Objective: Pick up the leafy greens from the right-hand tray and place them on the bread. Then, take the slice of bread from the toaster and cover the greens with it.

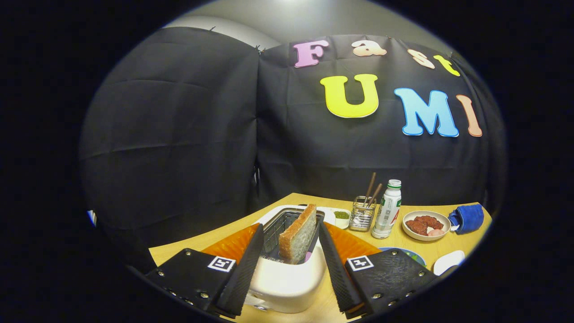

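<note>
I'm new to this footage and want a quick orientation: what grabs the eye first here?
A slice of bread stands tilted in the white toaster, right between the gripper's open fingers, which are not touching it. Beyond the toaster on the wooden table stand a wire holder with sticks, a white bottle, a bowl of reddish food and a blue cloth.

Beyond the tongs and off to your right, a wire holder [362, 214] stands on the wooden table [453, 246] with two brown sticks [372, 187] leaning out of it. Just beside it, further right, you have an upright white bottle [387, 210] with a green cap. Right of that sits a pale bowl [426, 225] holding reddish-brown pieces, and then a rolled blue cloth [467, 218] near the table's far corner. A small white dish [342, 216] of something green sits left of the holder.
</note>
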